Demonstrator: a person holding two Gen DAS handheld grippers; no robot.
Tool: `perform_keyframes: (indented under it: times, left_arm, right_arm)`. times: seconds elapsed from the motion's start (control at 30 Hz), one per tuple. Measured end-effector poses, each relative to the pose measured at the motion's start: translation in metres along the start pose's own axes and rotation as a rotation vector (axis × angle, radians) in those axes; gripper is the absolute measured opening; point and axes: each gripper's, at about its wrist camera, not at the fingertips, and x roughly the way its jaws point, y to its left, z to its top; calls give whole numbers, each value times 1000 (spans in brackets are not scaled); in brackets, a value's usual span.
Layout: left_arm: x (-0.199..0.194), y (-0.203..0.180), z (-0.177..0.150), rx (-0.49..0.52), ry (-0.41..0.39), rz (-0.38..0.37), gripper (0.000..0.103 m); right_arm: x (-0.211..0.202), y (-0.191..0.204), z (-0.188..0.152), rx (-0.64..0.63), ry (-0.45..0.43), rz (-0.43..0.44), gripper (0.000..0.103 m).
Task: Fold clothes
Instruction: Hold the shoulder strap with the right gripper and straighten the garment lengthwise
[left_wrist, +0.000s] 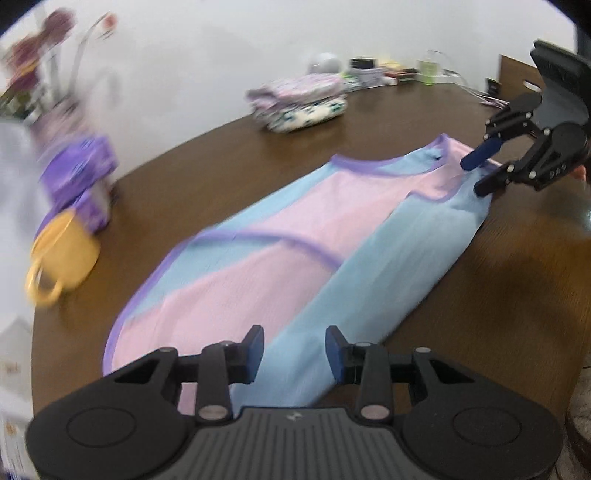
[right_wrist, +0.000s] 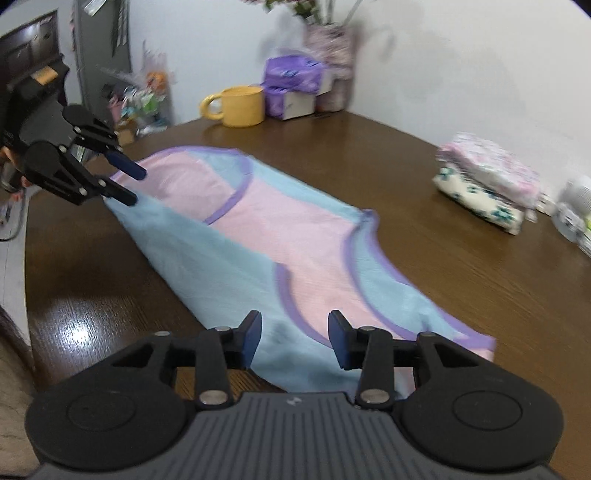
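A sleeveless top (left_wrist: 280, 236), pink and light blue with purple trim, lies flat on the brown wooden table (left_wrist: 498, 295), with one long blue side folded over the pink. My left gripper (left_wrist: 294, 354) hovers open over one end of it, blue fabric showing between the fingers but not pinched. In the right wrist view the top (right_wrist: 280, 229) stretches away from my right gripper (right_wrist: 294, 339), which is also open above the armhole end. Each gripper shows in the other's view: the right gripper (left_wrist: 474, 177) and the left gripper (right_wrist: 135, 186) stand open at the far end.
A stack of folded clothes (right_wrist: 487, 181) rests on the table (right_wrist: 461, 277) beyond the top. A yellow mug (right_wrist: 240, 107), a purple tissue pack (right_wrist: 291, 79) and a vase of flowers (right_wrist: 328, 48) stand near the wall. Small clutter (left_wrist: 369, 70) lines the far edge.
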Motion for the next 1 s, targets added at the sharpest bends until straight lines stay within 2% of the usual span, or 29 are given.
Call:
perform_keyframes:
  times: [0.27,0.5,0.57,0.6,0.63,0.73,1.0]
  left_arm:
    - [-13,42,-41,-119,3,23,35]
    - [-1,71,-46,-165,11,-53,32]
    - [3,74,-47,-171,17,-80,23]
    - [4,75,-47,-175,21,-94,11]
    - [5,76,-47,-173,20,-100,6]
    - [5,77,-45,-153,6,-90,4]
    - [11,84,-32,-108,-9,-64,4]
  right_arm:
    - [57,32,33,-42,25,-36,42]
    - [82,20,48,46,69,-67,43]
    - [85,15,48,89,80,-55,43]
    - [86,12,48,110,84,-42,43]
    - [86,11,48,124,90,-31,41]
    - [87,11,47,141,106,-10,12]
    - [84,11,45,161,68,-47,10]
